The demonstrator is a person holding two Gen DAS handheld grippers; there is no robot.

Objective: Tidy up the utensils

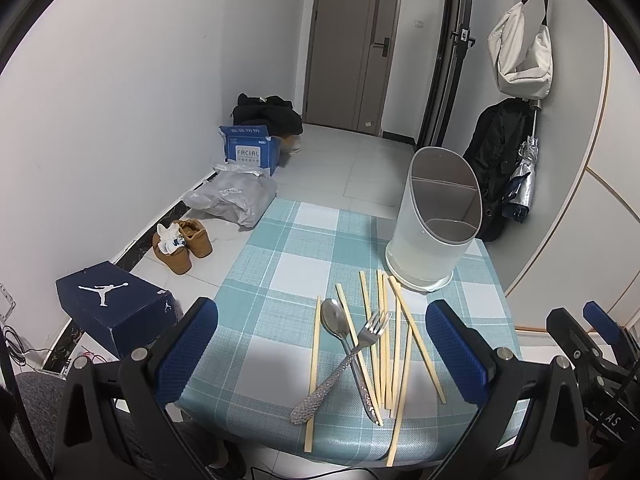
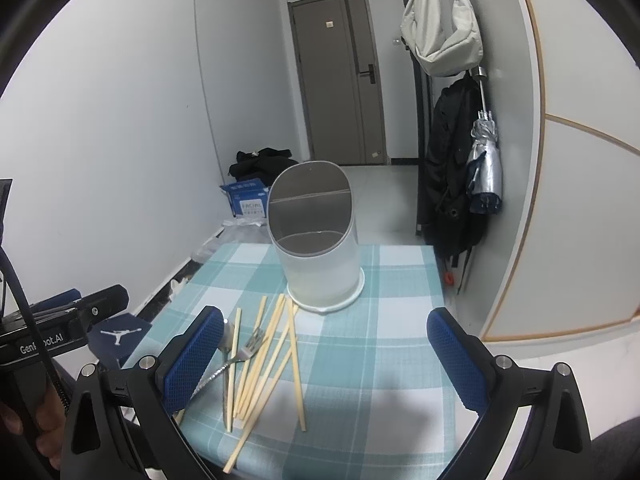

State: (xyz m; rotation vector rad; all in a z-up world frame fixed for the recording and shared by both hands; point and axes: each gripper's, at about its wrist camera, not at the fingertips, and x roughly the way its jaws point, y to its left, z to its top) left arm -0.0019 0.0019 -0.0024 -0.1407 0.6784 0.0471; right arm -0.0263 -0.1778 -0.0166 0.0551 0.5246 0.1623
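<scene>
Several wooden chopsticks (image 1: 394, 344) lie scattered on the checked tablecloth (image 1: 280, 264), with a metal spoon (image 1: 340, 332) and a metal fork (image 1: 360, 344) crossed over them. A white divided utensil holder (image 1: 434, 216) stands upright behind them. My left gripper (image 1: 320, 352) is open and empty, its fingers on either side of the pile. My right gripper (image 2: 324, 360) is open and empty above the near table; the chopsticks (image 2: 272, 356), fork (image 2: 250, 348) and holder (image 2: 316, 240) show ahead, left of centre.
A dark blue shoe box (image 1: 116, 304), brown shoes (image 1: 182, 244), a plastic bag (image 1: 236, 196) and a blue carton (image 1: 250, 148) lie on the floor to the left. A black coat (image 2: 450, 168), umbrella (image 2: 486, 160) and white bag (image 2: 440, 24) hang on the right wall.
</scene>
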